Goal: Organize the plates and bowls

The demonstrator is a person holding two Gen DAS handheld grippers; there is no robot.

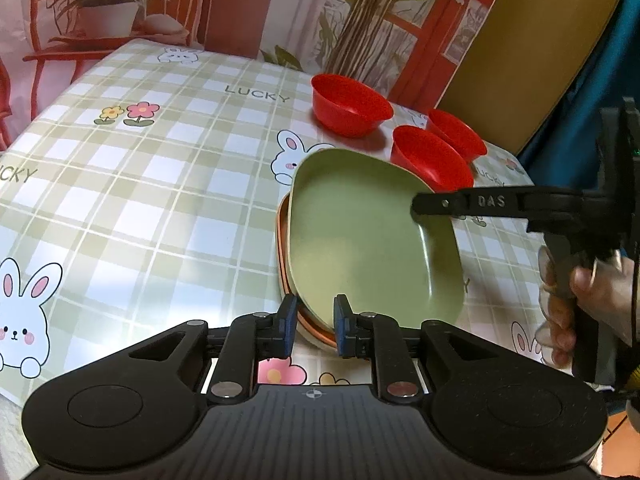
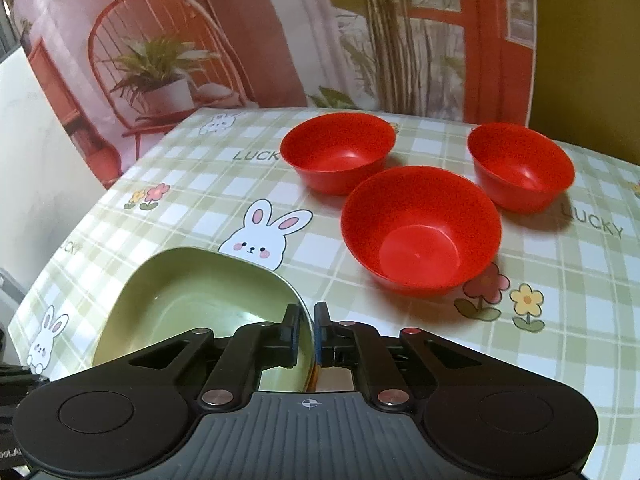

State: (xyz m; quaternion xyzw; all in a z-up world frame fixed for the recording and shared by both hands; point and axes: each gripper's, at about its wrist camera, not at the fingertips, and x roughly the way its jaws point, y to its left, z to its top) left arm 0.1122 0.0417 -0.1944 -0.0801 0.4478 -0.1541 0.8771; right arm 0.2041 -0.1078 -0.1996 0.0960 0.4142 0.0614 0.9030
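A green square plate (image 1: 360, 232) lies on top of orange plates (image 1: 282, 240), which show only as rims along its left side. My left gripper (image 1: 316, 326) is closed across the near corner of this stack, with the green and orange rims between its pads. My right gripper (image 1: 416, 205) reaches in from the right and is shut on the green plate's right rim. In the right wrist view the green plate (image 2: 192, 300) has its rim pinched between the right gripper's (image 2: 307, 320) pads. Three red bowls (image 2: 420, 232) (image 2: 338, 152) (image 2: 522, 168) stand upright and apart behind the plates.
The checked rabbit-print tablecloth (image 1: 160, 200) covers the table, with bare cloth left of the plates. A printed backdrop with a plant and chair (image 2: 160, 72) hangs behind the far edge. A person's hand (image 1: 560, 292) holds the right gripper's handle at the right.
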